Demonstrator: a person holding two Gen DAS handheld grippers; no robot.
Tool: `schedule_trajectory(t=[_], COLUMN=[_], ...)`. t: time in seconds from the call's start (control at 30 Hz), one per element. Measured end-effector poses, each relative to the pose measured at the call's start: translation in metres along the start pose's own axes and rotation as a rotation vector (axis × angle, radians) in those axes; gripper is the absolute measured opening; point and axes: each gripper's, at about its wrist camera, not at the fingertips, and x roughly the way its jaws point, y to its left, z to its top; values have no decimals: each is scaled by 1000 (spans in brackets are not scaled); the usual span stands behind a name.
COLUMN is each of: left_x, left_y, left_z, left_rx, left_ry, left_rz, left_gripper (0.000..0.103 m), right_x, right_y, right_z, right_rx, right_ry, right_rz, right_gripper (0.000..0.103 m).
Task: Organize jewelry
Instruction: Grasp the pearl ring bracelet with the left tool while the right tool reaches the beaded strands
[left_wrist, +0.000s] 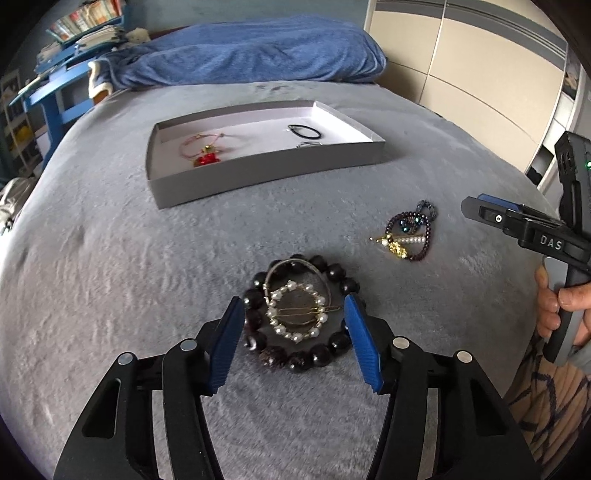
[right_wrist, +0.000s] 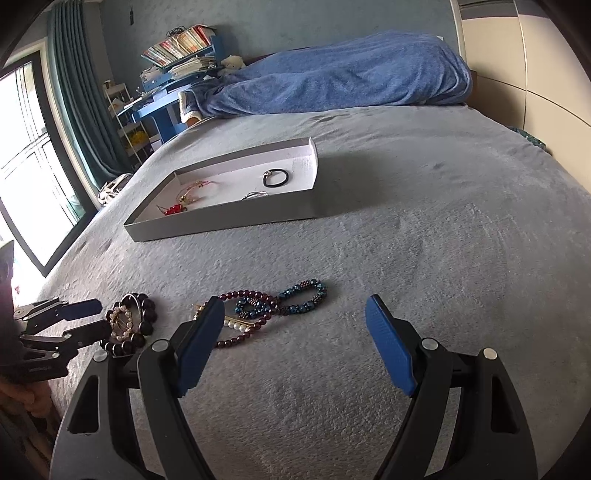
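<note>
Centrally, L gripper (left_wrist: 295, 328) hangs low over the grey bedspread (left_wrist: 110, 277), jaws partly open, blue pads on either side of a small heap; no pad is seen pressing on it, nothing held. Heap: dark bead bracelet (left_wrist: 291, 360) as outer ring, w/ a thin metal bangle (left_wrist: 295, 263) and a pearl ring hair clip (left_wrist: 295, 314) lying on top and inside it. R of heap, apart from it, a 2nd cluster: purple bead bracelet (left_wrist: 421, 247), blue bead bracelet (left_wrist: 428, 210), gold-and-pearl pin (left_wrist: 397, 242), overlapping one another. R gripper (right_wrist: 295, 328) sits near this cluster, jaws wide, empty; cluster lies by its L finger, not between the pads. A hand (left_wrist: 557, 306) grips its handle. Farther up the bed, shallow grey box tray (left_wrist: 258, 173) holds a pink cord bracelet w/ red charm (left_wrist: 201, 149), a black hair tie (left_wrist: 304, 130) and a small silver piece (left_wrist: 308, 144) (kind unclear). Behind: blue blanket (left_wrist: 251, 51).
</note>
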Motion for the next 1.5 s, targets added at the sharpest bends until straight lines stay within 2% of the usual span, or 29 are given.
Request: schedule_trajectory(t=[0.13, 0.23, 0.4, 0.77, 1.0, 1.13, 1.23, 1.3, 1.37, 1.5], left_x=[9, 15, 19, -12, -14, -15, -13, -13, -14, -15], left_y=[-5, -10, -15, 7, 21, 18, 16, 16, 16, 17], left_z=[1, 1, -3, 11, 16, 16, 15, 15, 15, 14], left_rx=[23, 45, 86, -31, -95, -80, -75, -77, -78, -77], left_ry=[1, 15, 28, -99, -105, -108, -106, -107, -110, -115], left_rz=[11, 7, 48, 23, 29, 24, 21, 19, 21, 21], left_gripper=[55, 50, 41, 40, 40, 40, 40, 40, 40, 40], right_x=[2, 4, 9, 18, 34, 45, 52, 55, 54, 39], right_y=[5, 7, 13, 19, 13, 11, 11, 11, 11, 15], right_z=[-2, -3, -4, -7, -6, -5, -6, -6, -5, 1], right_rx=[-26, -42, -58, -61, 3, 57, 80, 88, 96, 84], right_ry=[8, 16, 31, 64, 129, 159, 178, 183, 181, 134], right_rz=[-6, -7, 0, 27, 72, 108, 124, 132, 145, 155], right_gripper=[78, 78, 78, 76, 47, 41, 33, 16, 7, 6])
